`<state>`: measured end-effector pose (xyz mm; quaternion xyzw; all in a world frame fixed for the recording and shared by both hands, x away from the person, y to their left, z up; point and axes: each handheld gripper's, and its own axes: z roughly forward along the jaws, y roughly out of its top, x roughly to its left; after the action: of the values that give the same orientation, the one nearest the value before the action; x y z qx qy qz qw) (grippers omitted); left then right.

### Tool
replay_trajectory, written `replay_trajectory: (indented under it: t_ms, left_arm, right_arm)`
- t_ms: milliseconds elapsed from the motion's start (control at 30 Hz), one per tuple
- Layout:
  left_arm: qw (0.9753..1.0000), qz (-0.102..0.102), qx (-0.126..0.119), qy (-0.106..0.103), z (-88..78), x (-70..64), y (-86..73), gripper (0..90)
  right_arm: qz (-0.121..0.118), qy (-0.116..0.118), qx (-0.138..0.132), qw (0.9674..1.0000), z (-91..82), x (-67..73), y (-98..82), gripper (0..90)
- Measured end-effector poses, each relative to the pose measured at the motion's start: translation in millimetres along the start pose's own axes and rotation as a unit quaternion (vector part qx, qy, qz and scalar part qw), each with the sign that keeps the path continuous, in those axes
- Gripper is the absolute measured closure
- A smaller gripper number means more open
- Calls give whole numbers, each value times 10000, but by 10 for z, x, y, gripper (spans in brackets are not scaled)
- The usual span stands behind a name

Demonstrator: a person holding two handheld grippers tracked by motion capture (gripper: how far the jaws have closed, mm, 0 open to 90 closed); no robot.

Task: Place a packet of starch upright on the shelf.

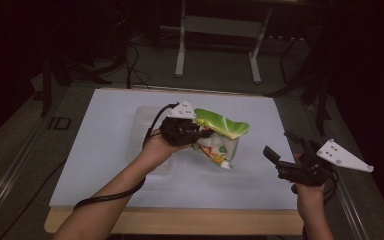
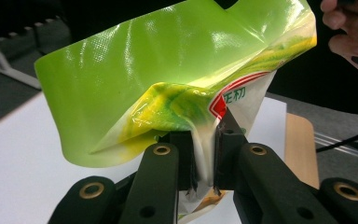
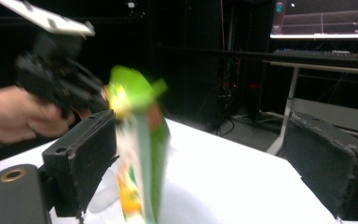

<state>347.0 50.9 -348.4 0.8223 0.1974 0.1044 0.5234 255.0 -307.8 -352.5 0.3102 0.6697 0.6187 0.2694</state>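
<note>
A green and white snack bag (image 1: 220,136) with a torn-open top hangs above the white table (image 1: 105,165). My left gripper (image 1: 200,134) is shut on the bag's edge; in the left gripper view the foil (image 2: 158,93) is pinched between the two black pads (image 2: 226,140). My right gripper (image 1: 285,145) stands open to the right of the bag, apart from it, with nothing between its pads (image 3: 86,158). In the right gripper view the bag (image 3: 140,154) hangs blurred ahead, held by the left gripper (image 3: 103,99).
A clear plastic container (image 1: 150,131) lies on the table under my left hand. Table legs (image 1: 181,45) and cables stand on the dark floor beyond the far edge. The wooden front edge (image 1: 190,222) runs along the bottom.
</note>
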Motion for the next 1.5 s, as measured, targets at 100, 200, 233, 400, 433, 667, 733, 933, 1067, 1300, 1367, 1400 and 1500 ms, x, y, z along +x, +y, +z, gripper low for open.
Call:
replay_trajectory:
  t_ms: [100,200,233,400,433,667,733,933,1067,1300,1367,1400,1500]
  left_arm:
    - [9998,-33,-76,193,-175,19,29,822]
    - [9991,-95,-142,393,-351,51,43,822]
    - [9989,-116,-174,428,-411,64,45,822]
    - [9969,-110,-252,738,-711,82,25,822]
    - [9964,-137,-271,796,-764,83,9,822]
    - [9918,-320,-248,1208,-1028,120,-150,822]
    - [9898,-363,-196,1365,-1079,122,-210,822]
    - [9837,-612,-272,1671,-1200,107,-445,821]
    - [9800,-827,-450,1753,-1231,115,-640,821]
    - [9761,-1110,-508,1799,-1179,116,-938,822]
    - [9751,-1091,-466,1873,-1153,91,-1002,822]
    - [9751,-1091,-466,1873,-1153,91,-1002,822]
    - [9730,-1176,-454,1934,-1101,76,-1133,822]
  right_arm:
    - [-112,-79,309,9994,-24,-41,-92,117]
    - [-152,-145,433,9988,-37,-67,-157,130]
    - [-162,-175,426,9988,-45,-74,-175,132]
    - [-232,-323,545,9977,-64,-95,-220,133]
    - [-201,-315,574,9977,-60,-99,-234,133]
    - [-331,-296,736,9963,-28,-78,-375,132]
    - [-311,-288,692,9967,-33,-74,-413,132]
    - [-302,-290,831,9957,-16,-79,-510,132]
    - [-278,-269,846,9957,-11,-80,-562,132]
    - [-239,-239,941,9950,3,-88,-624,133]
    - [-225,-242,907,9953,1,-95,-634,134]
    - [-225,-242,907,9953,1,-95,-634,134]
    - [-158,-243,911,9954,3,-106,-677,134]
